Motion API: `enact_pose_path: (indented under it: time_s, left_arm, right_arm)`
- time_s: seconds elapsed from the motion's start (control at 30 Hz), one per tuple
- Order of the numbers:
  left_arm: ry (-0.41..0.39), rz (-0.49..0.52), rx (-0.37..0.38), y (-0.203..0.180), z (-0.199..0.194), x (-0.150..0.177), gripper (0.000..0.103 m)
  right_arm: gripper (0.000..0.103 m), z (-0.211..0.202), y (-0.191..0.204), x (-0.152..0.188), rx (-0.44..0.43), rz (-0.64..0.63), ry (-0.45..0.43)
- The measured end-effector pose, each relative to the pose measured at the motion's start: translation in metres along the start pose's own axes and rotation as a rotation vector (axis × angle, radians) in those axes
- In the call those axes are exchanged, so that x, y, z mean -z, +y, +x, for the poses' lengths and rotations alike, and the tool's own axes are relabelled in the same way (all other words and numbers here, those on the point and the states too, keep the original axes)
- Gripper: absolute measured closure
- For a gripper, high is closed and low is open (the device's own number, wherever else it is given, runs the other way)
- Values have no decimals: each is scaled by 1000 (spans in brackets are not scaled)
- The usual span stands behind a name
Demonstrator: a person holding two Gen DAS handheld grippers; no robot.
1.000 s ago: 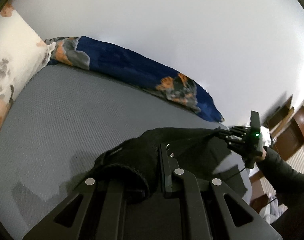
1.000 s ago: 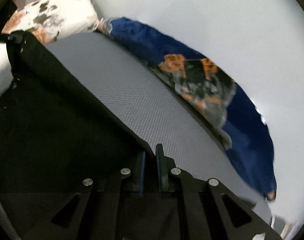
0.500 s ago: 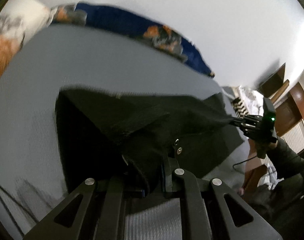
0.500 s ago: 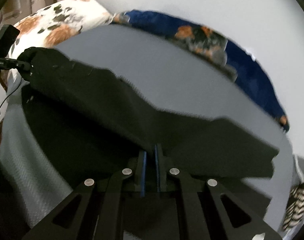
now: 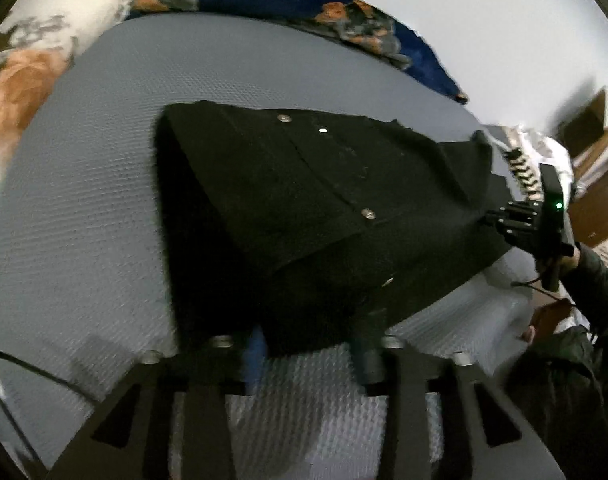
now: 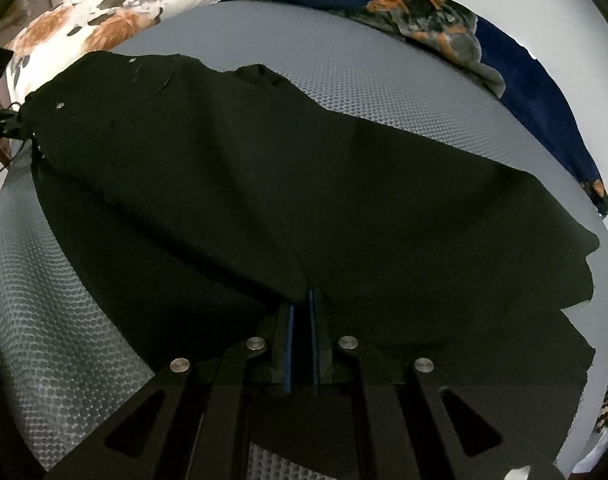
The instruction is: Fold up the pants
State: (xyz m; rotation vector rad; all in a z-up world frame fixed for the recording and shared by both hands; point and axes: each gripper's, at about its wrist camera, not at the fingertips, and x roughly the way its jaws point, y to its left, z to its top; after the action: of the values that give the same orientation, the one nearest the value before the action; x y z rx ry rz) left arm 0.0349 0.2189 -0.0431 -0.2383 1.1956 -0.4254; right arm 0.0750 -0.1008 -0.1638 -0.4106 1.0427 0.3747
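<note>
Between opening left gripper jaws, pants.

Grey textured bed under spread black pants, floral pillow and blue blanket along its far edge

Grey textured mattress takes up most of the room here. White pillow with orange and dark blotches sits at one far corner, and a navy blanket with orange and grey patches runs along the far edge by the plain white wall.
</note>
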Motion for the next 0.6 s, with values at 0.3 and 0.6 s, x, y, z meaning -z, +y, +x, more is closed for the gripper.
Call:
enact_pose_path:
  time_s: [0.3,0.6]
  left_arm:
    - [-93,-389,183,23,-50,27,46]
    - [-95,-698,311,22,-8,29,46]
  right_arm:
    - [97,0,0,3,-15,21,-30]
    - [97,-1,0,6,-15,15,-46]
